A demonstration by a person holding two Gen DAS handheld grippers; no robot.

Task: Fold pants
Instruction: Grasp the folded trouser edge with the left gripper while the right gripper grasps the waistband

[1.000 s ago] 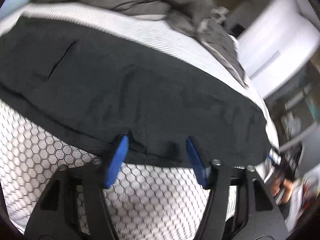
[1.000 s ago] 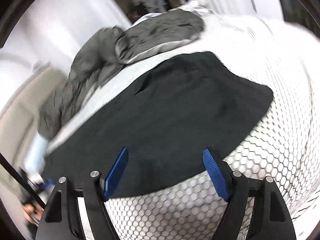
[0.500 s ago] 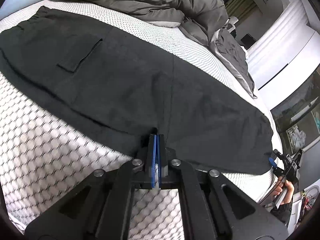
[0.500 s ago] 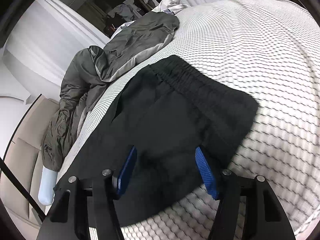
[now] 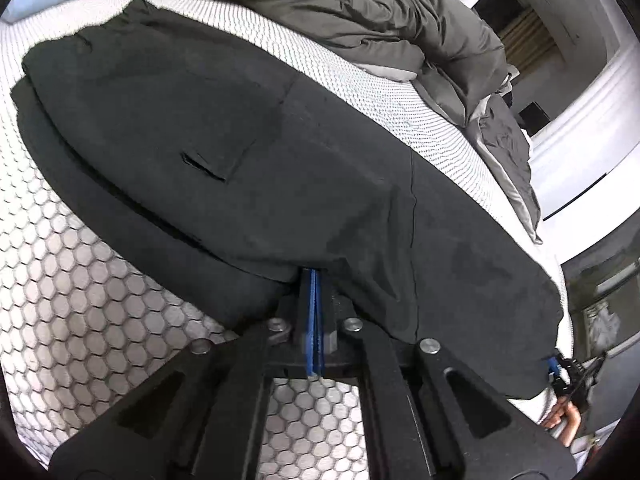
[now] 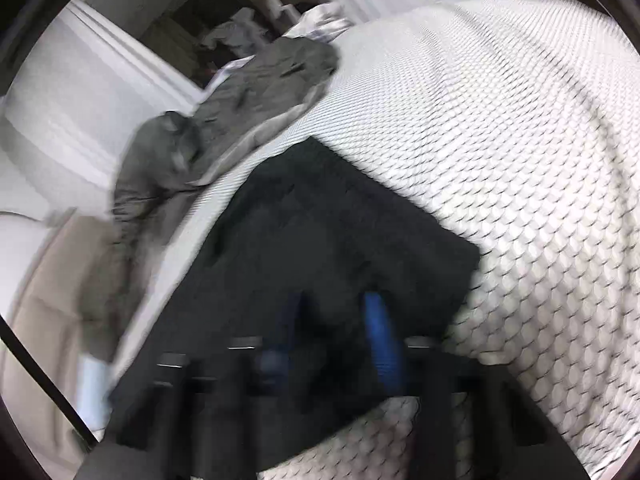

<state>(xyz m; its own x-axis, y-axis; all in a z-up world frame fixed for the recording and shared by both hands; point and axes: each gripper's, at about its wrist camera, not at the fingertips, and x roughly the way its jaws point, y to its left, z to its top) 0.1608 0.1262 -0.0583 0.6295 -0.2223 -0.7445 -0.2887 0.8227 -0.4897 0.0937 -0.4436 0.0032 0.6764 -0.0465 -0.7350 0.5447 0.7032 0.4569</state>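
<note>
The black pants (image 5: 280,168) lie spread along a bed (image 5: 72,288) covered in a white sheet printed with a honeycomb pattern, stretched from the upper left of the left wrist view down toward the lower right. A pocket with a flap shows on the upper layer of the cloth, and a seam runs across the leg to the right of it. The left gripper (image 5: 313,280) sits at the near edge of the pants, its blue fingers (image 5: 310,320) pressed flat together with the hem of the upper layer pinched between them; the cloth rises slightly there, off the layer beneath. At the far right edge of that view the other gripper's blue tip and a hand (image 5: 564,426) show just beyond the end of the pants. The right wrist view is smeared with motion blur. In it the right gripper (image 6: 340,320) is set over the near edge of the pants (image 6: 320,232), its blue fingers (image 6: 380,336) narrow and closing with dark cloth bunched between them; whether the pads already press on it cannot be told through the blur. A rumpled grey duvet (image 5: 360,16) is heaped along the far side of the bed, well apart from the pants, with white walls behind it.
</note>
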